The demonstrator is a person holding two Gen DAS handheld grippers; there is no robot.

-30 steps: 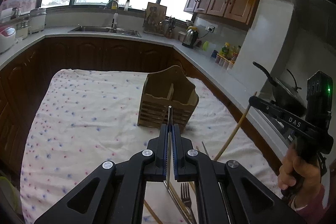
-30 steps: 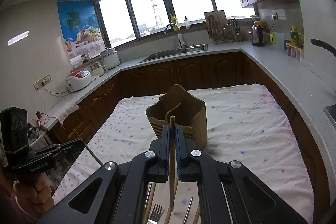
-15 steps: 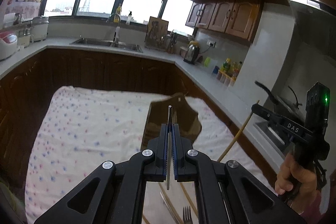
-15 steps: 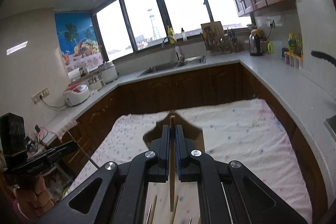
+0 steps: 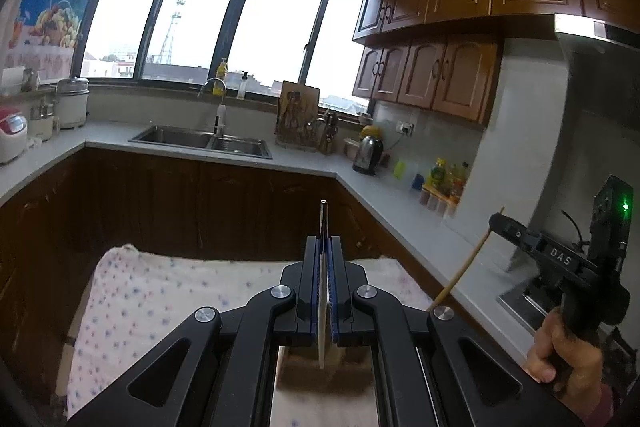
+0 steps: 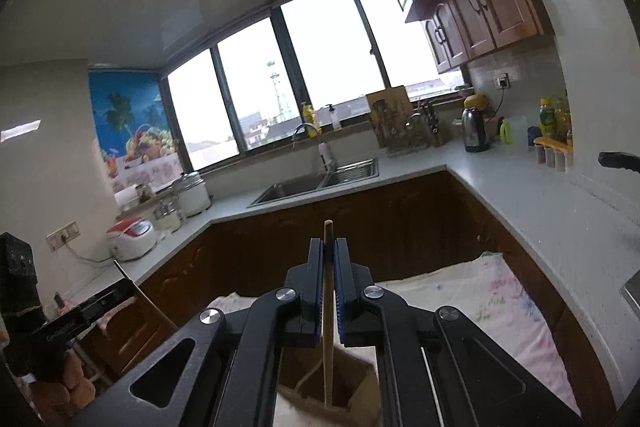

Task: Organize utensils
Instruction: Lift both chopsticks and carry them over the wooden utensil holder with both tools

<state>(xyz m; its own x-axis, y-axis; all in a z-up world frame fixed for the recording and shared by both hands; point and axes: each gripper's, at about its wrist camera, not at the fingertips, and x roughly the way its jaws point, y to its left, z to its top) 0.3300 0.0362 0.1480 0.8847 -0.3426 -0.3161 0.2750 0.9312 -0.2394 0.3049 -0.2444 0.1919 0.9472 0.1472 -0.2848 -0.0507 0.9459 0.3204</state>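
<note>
Left wrist: left claw point(image 5: 324, 259) clamped on a thin metal utensil point(image 5: 323, 223), type unclear; spotted cloth point(image 5: 168, 291) on worktop, wooden holder point(image 5: 316, 367) blurred below; kitchen, sink point(image 5: 202, 139), right claw point(image 5: 498, 221) reads "DAS"
Right wrist: right claw point(image 6: 329, 259) pinches wooden chopstick point(image 6: 328, 327) above holder, window point(image 6: 320, 67) behind

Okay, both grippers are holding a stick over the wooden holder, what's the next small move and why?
Probably lower both. The right gripper is shut on a wooden chopstick hanging above the wooden holder; the left gripper clamps a thin metal utensil, also above it.
</note>
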